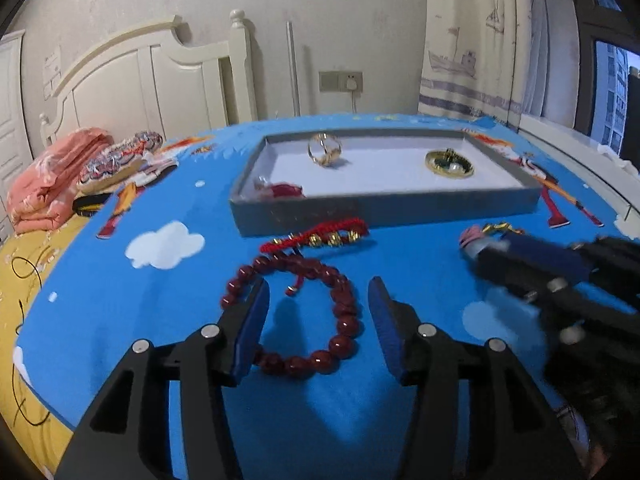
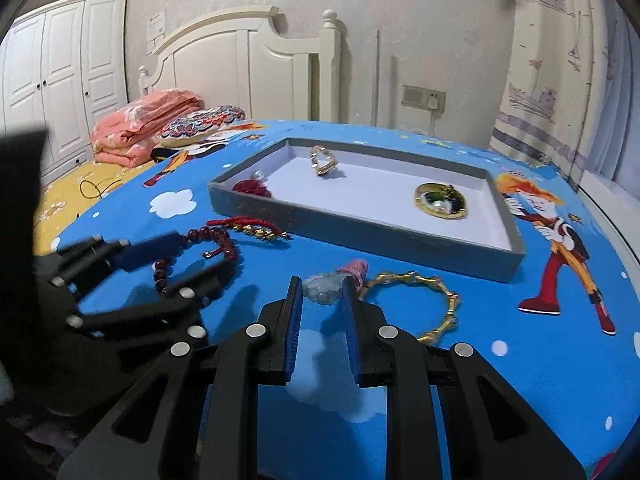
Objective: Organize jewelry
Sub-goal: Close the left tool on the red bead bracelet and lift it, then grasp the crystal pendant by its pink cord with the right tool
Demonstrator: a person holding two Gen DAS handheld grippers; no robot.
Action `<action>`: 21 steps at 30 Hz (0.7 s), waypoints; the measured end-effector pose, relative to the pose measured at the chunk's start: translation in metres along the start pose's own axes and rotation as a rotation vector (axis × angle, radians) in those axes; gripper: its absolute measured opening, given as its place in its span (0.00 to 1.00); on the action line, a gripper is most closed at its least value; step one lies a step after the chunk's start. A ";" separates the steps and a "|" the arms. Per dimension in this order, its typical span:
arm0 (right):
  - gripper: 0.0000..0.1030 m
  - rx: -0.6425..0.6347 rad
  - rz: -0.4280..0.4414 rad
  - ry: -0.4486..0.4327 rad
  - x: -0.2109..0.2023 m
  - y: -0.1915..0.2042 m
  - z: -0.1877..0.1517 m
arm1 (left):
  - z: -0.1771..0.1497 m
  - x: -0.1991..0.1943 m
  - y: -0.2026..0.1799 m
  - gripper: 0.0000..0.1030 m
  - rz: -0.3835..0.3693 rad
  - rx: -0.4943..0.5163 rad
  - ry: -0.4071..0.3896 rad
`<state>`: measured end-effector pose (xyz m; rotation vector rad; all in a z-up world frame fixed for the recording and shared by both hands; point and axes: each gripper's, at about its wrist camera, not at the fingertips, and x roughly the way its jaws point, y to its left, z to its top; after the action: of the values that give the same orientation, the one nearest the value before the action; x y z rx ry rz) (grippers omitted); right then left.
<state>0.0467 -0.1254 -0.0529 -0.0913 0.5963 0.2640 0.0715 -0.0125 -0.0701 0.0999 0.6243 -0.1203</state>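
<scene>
A dark red bead bracelet [image 1: 344,320] lies on the blue cartoon mat [image 1: 180,300]. My left gripper [image 1: 318,284] stands open over it, its left finger across the beads and its right finger just outside the ring. A red cord bracelet with gold beads [image 1: 320,236] lies just beyond it. In front of it stands a grey tray [image 1: 384,208] holding a gold ring-shaped piece [image 1: 324,152], a gold oval brooch [image 1: 448,164] and a red piece [image 1: 284,190]. My right gripper [image 2: 321,280] is shut on a pale jade pendant [image 2: 322,288] with a pink cord [image 2: 356,270]. Beside it lies a gold bangle [image 2: 424,304].
A folded pink blanket [image 2: 144,128] and a patterned cushion [image 2: 200,124] lie at the mat's far left, on the yellow sheet with a black cable [image 2: 94,188]. A white headboard [image 2: 240,68] and wardrobe [image 2: 60,72] stand behind. A curtain [image 2: 560,80] and window ledge [image 1: 568,148] border the right side.
</scene>
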 end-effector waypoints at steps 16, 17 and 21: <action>0.11 -0.010 0.028 -0.025 -0.020 0.007 -0.007 | -0.001 -0.057 0.016 0.11 -0.029 -0.017 -0.160; 0.10 -0.012 0.028 -0.033 -0.023 0.008 -0.008 | 0.000 -0.061 0.018 0.11 -0.028 -0.020 -0.164; 0.09 -0.033 0.022 -0.045 -0.031 0.011 -0.007 | 0.002 -0.061 0.019 0.11 -0.023 -0.029 -0.151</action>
<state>0.0155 -0.1227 -0.0410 -0.1103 0.5485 0.2965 0.0266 0.0114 -0.0315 0.0552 0.4760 -0.1399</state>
